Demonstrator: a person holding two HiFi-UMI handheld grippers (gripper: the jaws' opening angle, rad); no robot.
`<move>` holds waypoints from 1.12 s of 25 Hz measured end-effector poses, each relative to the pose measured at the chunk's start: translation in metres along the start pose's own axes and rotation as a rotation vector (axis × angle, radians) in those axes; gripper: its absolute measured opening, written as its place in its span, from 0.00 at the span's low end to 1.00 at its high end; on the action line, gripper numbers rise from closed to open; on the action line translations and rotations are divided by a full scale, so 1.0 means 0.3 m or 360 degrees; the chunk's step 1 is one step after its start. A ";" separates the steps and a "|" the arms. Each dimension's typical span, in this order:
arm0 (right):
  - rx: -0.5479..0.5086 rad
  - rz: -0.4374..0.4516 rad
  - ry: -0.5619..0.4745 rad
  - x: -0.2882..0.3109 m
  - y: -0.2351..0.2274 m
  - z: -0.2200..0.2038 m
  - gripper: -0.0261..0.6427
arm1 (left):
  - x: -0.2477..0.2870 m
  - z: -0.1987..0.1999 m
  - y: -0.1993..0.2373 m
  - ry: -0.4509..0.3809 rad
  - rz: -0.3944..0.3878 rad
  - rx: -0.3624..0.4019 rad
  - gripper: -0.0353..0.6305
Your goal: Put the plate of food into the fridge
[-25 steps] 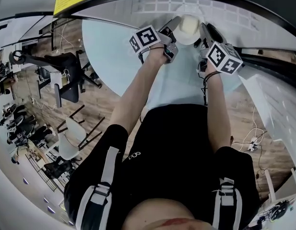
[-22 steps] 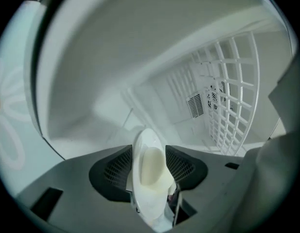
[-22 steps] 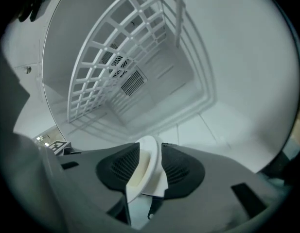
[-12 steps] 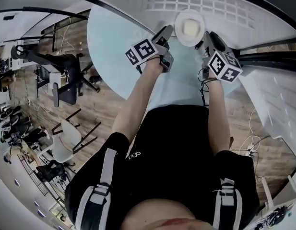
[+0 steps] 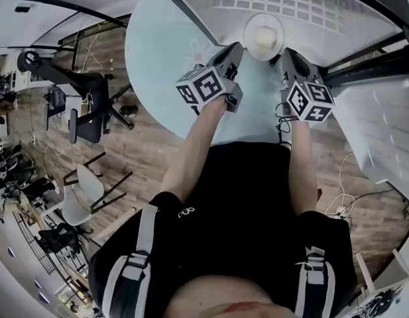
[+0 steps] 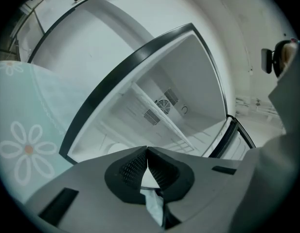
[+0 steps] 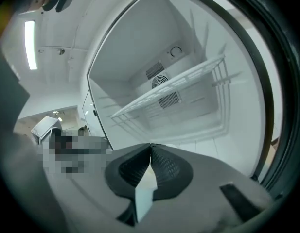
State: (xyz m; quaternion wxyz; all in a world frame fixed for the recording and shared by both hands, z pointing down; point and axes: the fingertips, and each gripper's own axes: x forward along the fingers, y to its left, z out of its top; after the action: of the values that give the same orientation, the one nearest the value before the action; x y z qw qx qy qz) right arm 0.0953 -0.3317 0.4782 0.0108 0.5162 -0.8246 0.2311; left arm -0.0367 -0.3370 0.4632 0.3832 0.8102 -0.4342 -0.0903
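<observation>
A white plate (image 5: 264, 37) with a pale piece of food on it lies inside the open fridge (image 5: 303, 8), just past the dark door frame. My left gripper (image 5: 234, 48) is a little short of the plate on its left and apart from it. Its jaws are shut with nothing between them (image 6: 147, 150). My right gripper (image 5: 286, 53) is just short of the plate on its right, also shut and empty (image 7: 150, 145). Both gripper views look into the white fridge interior.
A white wire shelf (image 7: 169, 98) crosses the fridge above its floor, with a fan vent (image 6: 163, 104) on the back wall. A pale blue tablecloth with a flower print (image 5: 164, 52) lies to the left. Office chairs (image 5: 85, 105) stand on the wood floor at far left.
The plate was between the two open grippers. Both have let go of it, drawn back toward me and shut, and the plate stays in the fridge.
</observation>
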 end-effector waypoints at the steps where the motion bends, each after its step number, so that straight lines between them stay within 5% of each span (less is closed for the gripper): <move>1: -0.0019 0.0030 -0.0011 -0.008 0.022 0.011 0.05 | -0.007 0.006 -0.027 -0.0005 -0.0020 0.0045 0.04; 9: -0.0122 0.0271 -0.0054 -0.077 0.207 0.063 0.05 | -0.084 0.024 -0.223 -0.0009 -0.0134 0.0500 0.04; 18: -0.0384 0.0187 -0.0181 -0.192 0.355 0.206 0.05 | -0.187 0.109 -0.356 -0.0138 -0.0036 0.1063 0.04; 28: -0.0564 0.0218 -0.0274 -0.245 0.460 0.276 0.05 | -0.219 0.102 -0.462 -0.0194 -0.0145 0.1190 0.04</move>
State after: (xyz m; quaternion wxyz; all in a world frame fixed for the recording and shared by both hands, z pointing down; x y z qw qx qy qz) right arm 0.0298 -0.2523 0.3342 0.0152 0.4669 -0.8834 0.0376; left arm -0.0034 -0.2571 0.3331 0.0302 0.9058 -0.4226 0.0094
